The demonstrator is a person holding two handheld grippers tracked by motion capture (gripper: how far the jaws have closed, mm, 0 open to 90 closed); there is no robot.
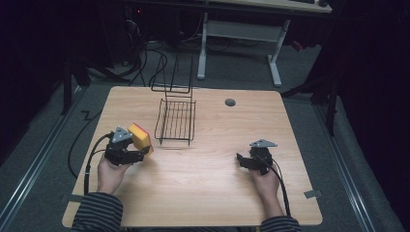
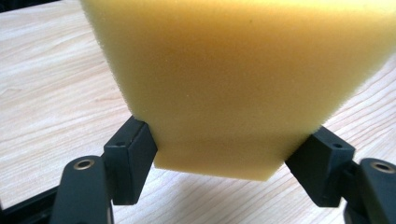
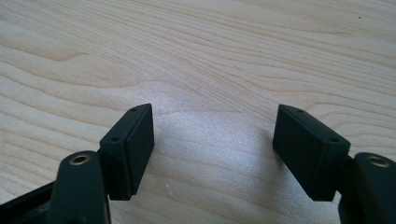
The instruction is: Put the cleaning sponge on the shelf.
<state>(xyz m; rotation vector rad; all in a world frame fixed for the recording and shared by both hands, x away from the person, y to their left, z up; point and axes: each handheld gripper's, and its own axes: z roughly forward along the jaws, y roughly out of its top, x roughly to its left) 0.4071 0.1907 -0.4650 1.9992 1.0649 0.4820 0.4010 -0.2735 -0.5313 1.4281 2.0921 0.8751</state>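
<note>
A yellow sponge (image 1: pixel 140 138) with a red face is held off the wooden table (image 1: pixel 208 183) at the left. My left gripper (image 1: pixel 138 155) is shut on it. In the left gripper view the sponge (image 2: pixel 233 79) bulges wide above the two black pads (image 2: pixel 133 154), which squeeze its lower end. At the right of the table my right gripper (image 1: pixel 240 159) rests low over the wood. Its jaws stand apart in the right gripper view (image 3: pixel 215 149), with bare wood between them.
A black wire rack (image 1: pixel 176 116) stands at the middle back of the table. A grey round cap (image 1: pixel 230 102) sits in the tabletop behind it, to the right. Cables trail from both grippers toward the front edge.
</note>
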